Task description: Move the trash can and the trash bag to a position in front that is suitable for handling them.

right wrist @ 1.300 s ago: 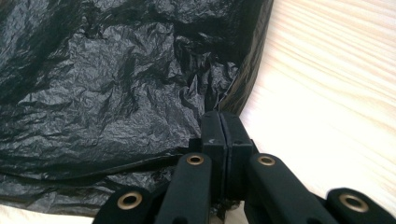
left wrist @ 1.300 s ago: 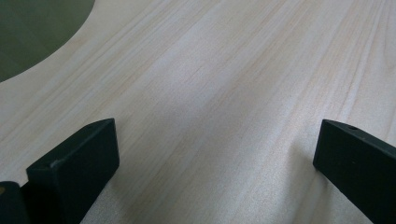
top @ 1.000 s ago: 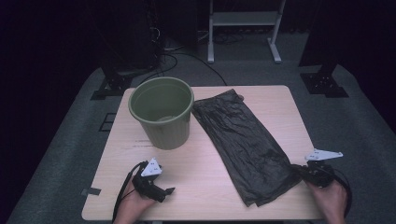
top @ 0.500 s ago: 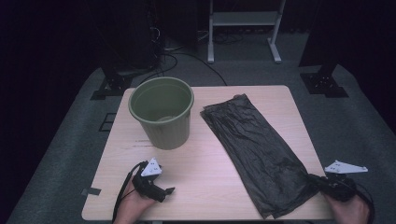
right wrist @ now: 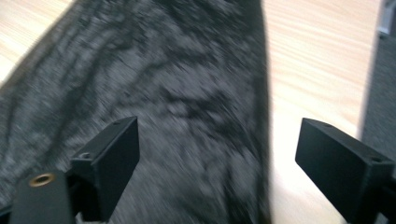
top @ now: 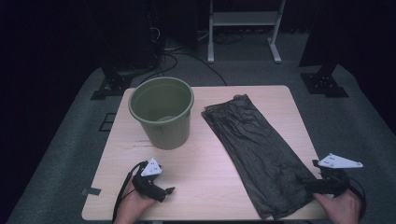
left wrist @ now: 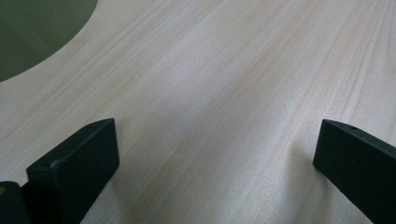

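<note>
High view shows the wooden table [top: 210, 154] as the biggest thing, and every place below is given relative to it. On its right half lies the black bag [top: 261, 149], spread flat and slanting from near the far middle down to the near right corner, where its lower end reaches the near edge. On the far left part stands the green bucket [top: 162, 112], upright with its mouth open, well apart from the bag.

At the near right corner of the table a hand [top: 343, 207] comes in from the bottom, knuckles up, holding the right gripper [top: 312, 187] level and pointed left at the bag's lower edge. Its 2 jaws have just been opening and now stand wide; in the right gripper view [right wrist: 217, 154] the bag lies under and beyond them, its right edge running between them, and neither pad presses on it, so the bag is let go and rests on the table. That view is blurred.

At the near left of the table the other hand [top: 133, 205] rests low with the left gripper [top: 169, 190] pointing right along the tabletop. In the left gripper view [left wrist: 215, 154] its 2 jaws stand wide apart over bare wood, holding nothing, with the bucket's green wall at the upper left corner.
</note>
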